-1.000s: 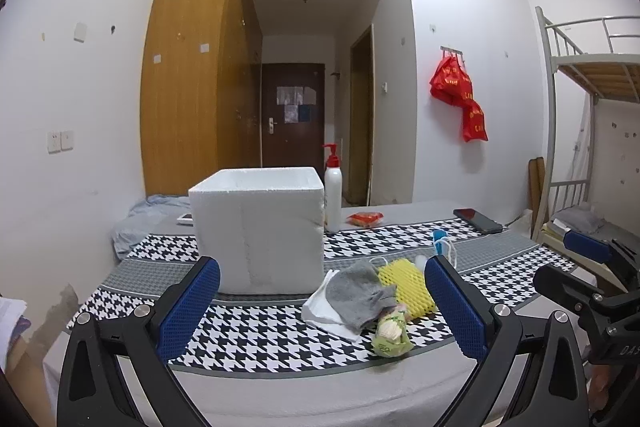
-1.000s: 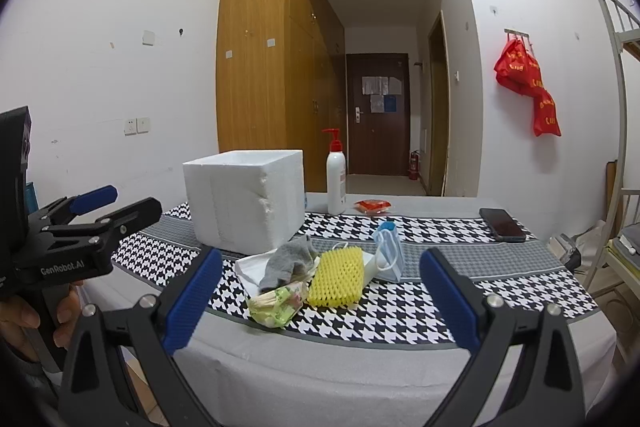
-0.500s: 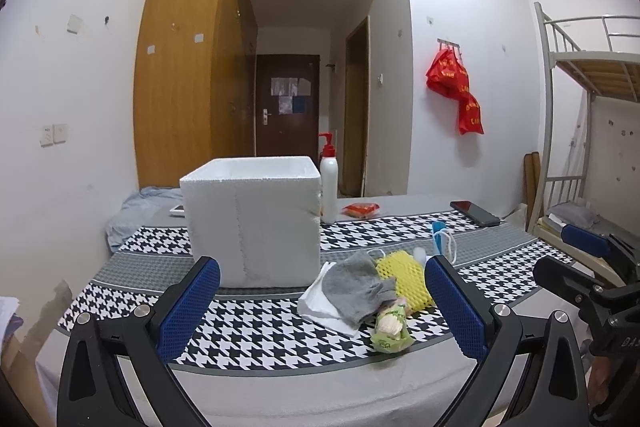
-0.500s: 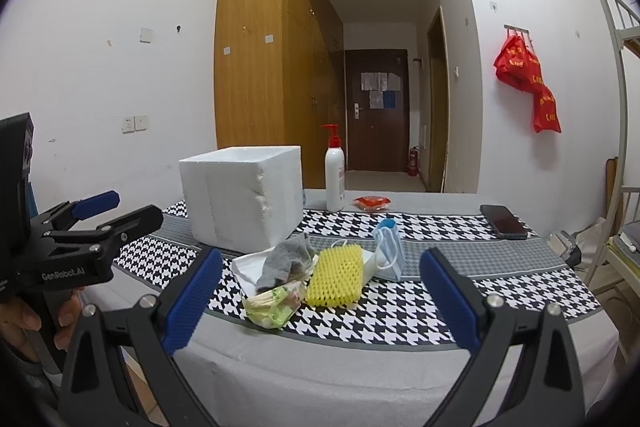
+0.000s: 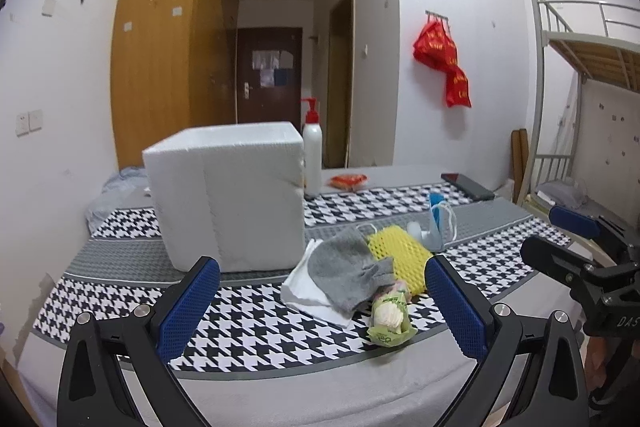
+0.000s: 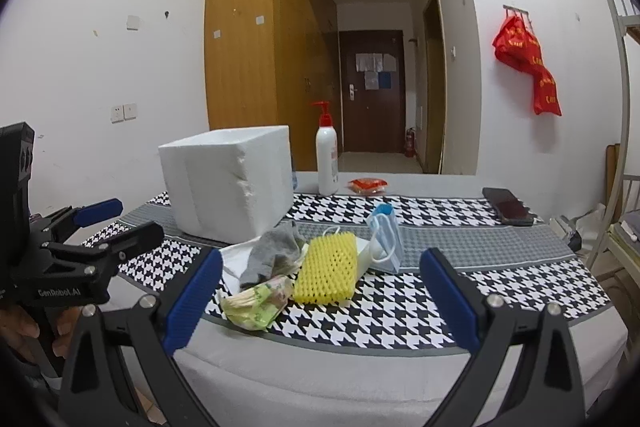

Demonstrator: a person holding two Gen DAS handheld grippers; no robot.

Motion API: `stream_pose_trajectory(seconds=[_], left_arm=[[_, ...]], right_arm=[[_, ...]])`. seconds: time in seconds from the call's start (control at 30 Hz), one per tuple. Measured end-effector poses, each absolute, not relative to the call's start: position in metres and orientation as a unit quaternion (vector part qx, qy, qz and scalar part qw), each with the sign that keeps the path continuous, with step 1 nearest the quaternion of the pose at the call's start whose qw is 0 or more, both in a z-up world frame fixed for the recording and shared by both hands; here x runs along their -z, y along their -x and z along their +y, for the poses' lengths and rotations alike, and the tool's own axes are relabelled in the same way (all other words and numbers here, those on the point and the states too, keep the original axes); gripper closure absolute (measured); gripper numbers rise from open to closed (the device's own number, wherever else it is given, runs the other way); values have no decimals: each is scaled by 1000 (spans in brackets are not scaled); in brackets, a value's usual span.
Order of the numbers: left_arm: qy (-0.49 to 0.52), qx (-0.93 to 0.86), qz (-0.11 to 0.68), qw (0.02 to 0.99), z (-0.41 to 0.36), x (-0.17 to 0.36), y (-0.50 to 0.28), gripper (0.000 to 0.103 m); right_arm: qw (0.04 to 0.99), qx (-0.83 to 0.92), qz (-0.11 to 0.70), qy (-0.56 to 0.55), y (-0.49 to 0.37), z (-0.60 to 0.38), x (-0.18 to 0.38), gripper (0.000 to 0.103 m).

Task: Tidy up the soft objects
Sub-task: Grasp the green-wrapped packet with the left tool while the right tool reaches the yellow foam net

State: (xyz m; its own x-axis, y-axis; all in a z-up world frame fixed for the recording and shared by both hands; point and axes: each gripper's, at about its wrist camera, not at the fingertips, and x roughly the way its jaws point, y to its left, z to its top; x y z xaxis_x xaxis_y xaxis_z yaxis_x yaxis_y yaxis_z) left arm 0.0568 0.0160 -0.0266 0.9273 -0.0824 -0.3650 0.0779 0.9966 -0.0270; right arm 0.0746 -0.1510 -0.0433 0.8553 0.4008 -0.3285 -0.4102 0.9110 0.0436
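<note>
Left gripper (image 5: 322, 303): black frame, blue ribbed pads, jaws spread wide and empty — held short of the table's near edge.
Right gripper (image 6: 320, 297): same build, jaws also wide apart, nothing between them.
Table (image 6: 360, 379): plain grey cloth at the front, houndstooth runner in black and white across the middle.
Packet (image 6: 258, 303): crinkled green film, pale contents, nearest the edge of the soft pile.
Net (image 6: 327, 273): yellow foam mesh sleeve, flat and rectangular, just beside the packet.
Sock (image 5: 348, 277): grey knit, rumpled, lying over a white tissue (image 5: 302, 291).
Mask (image 6: 385, 241): blue pleated, white ear loops, standing folded behind the net.
Box (image 5: 228, 199): white foam cube, grainy walls, left of the pile — touching none of it that I can tell.
Bottle (image 6: 327, 157): white pump bottle, red head, upright behind the box.
Phone (image 6: 507, 206): dark slab, far right of the table.
</note>
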Motion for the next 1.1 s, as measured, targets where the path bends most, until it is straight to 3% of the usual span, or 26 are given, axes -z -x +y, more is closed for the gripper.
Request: stream_pose_trajectory(seconds=[0.6, 0.83, 1.1], left_arm=[[-25, 140, 289, 947, -17, 72, -98, 2], [-34, 169, 330, 928, -27, 89, -111, 20], [-48, 164, 355, 919, -36, 103, -126, 33]], right_arm=[[958, -177, 225, 5, -129, -164, 64, 3], [955, -165, 247, -5, -144, -168, 74, 3], [951, -164, 264, -10, -162, -169, 81, 3]])
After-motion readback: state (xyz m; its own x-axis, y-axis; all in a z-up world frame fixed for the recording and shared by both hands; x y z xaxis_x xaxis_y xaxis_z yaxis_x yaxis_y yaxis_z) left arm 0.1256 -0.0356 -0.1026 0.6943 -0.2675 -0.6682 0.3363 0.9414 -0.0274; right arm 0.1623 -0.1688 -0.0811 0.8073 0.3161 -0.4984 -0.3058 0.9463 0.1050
